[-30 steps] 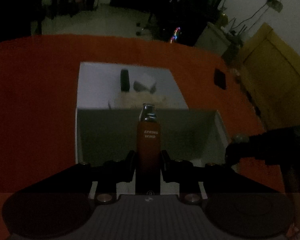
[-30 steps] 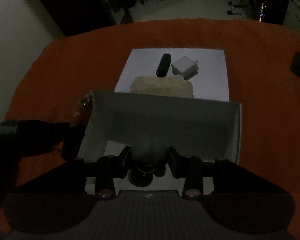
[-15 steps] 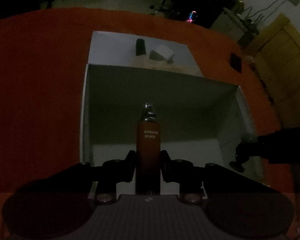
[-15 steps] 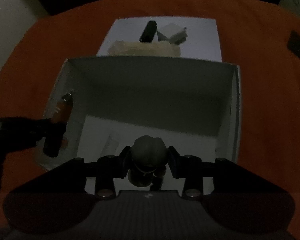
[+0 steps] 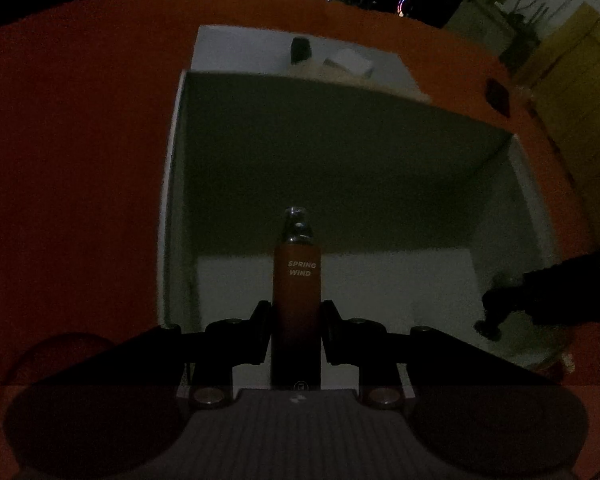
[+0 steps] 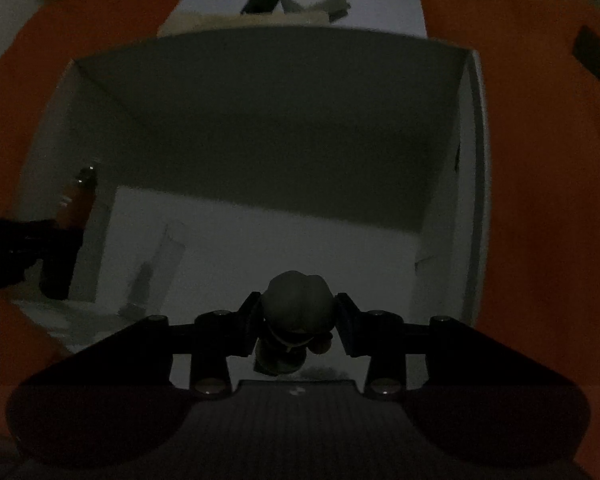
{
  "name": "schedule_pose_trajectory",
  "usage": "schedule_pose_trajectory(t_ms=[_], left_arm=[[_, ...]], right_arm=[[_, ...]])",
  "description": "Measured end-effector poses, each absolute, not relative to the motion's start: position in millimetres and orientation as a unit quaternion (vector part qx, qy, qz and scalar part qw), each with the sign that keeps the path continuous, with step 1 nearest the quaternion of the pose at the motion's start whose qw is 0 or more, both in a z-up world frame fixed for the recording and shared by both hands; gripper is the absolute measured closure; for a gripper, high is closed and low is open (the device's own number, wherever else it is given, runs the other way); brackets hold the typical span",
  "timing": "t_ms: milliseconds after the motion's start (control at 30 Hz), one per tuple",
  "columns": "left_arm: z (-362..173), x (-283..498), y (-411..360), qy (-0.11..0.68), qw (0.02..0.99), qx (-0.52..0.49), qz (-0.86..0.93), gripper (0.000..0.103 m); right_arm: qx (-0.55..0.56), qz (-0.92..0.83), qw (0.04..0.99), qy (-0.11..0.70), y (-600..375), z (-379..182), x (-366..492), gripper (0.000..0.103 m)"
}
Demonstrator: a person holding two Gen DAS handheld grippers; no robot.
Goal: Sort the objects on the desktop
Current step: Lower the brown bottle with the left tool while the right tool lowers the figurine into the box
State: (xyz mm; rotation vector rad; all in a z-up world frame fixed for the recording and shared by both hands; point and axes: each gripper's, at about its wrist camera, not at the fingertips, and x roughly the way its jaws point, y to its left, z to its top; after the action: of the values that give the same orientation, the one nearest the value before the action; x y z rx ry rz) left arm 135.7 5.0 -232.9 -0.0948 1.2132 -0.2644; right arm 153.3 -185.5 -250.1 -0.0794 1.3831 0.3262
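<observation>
Hovering inside white box (image 5: pixel 172 208): left tongs (image 5: pixel 296 320) clamping bottle (image 5: pixel 297 280), right tongs (image 6: pixel 296 320) gripping perhaps a figurine (image 6: pixel 296 320).

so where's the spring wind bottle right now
The Spring Wind bottle is clamped in the left gripper, hanging inside the white box near its left wall.
</observation>
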Motion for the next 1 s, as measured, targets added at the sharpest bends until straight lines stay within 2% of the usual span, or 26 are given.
schedule_pose_trajectory(t_ms=[233, 1000], left_arm=[[-244.6, 132.9, -3.4, 0.585, 0.801, -0.028, -0.124, 0.081], [-272.4, 129.8, -18.9, 0.601, 0.790, -0.005, -0.123, 0.081]], right_arm=[[-0.088, 0.147, 0.741, 0.650, -175.8, -279.1, 151.4, 0.061], [-0.063, 0.131, 0.722, 0.677, -183.2, -304.2, 152.8, 0.061]])
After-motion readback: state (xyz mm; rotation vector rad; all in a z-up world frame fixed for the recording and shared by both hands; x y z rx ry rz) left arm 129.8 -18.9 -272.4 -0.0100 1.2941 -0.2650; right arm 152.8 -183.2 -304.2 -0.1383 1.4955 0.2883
